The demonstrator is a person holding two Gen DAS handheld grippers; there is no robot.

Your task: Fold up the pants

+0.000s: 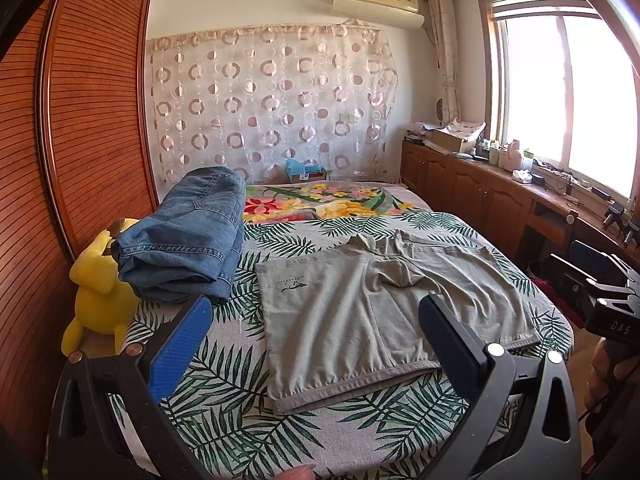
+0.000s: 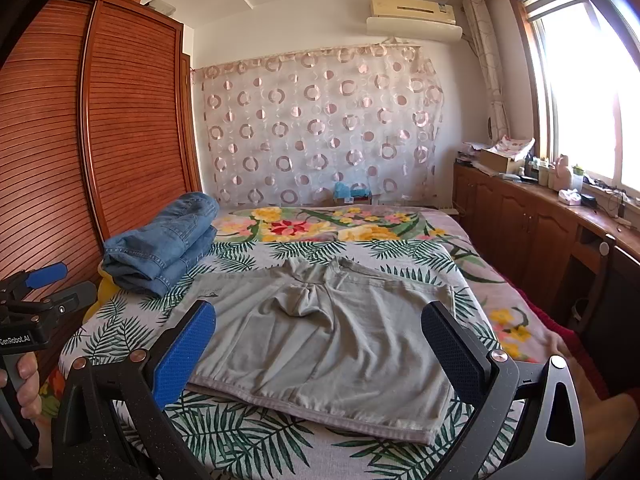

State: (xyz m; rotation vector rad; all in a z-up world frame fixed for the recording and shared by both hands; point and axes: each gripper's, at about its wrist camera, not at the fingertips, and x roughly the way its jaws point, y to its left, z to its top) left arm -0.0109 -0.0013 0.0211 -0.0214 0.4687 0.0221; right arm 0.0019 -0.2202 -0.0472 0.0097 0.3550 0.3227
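Grey shorts (image 1: 372, 304) lie spread flat on the bed, leg hems toward me; they also show in the right wrist view (image 2: 320, 340). My left gripper (image 1: 316, 308) is open and empty, held above the near hem of the shorts. My right gripper (image 2: 318, 316) is open and empty, above the shorts' near side. The right gripper's body shows at the right edge of the left wrist view (image 1: 612, 300). The left gripper's body shows at the left edge of the right wrist view (image 2: 36, 300).
The bed (image 1: 224, 392) has a leaf-print cover. Folded blue jeans (image 1: 188, 240) are stacked at its left, beside a yellow plush toy (image 1: 100, 292). A wooden wardrobe (image 1: 80, 120) stands left. A cluttered wooden counter (image 1: 500, 172) runs under the window on the right.
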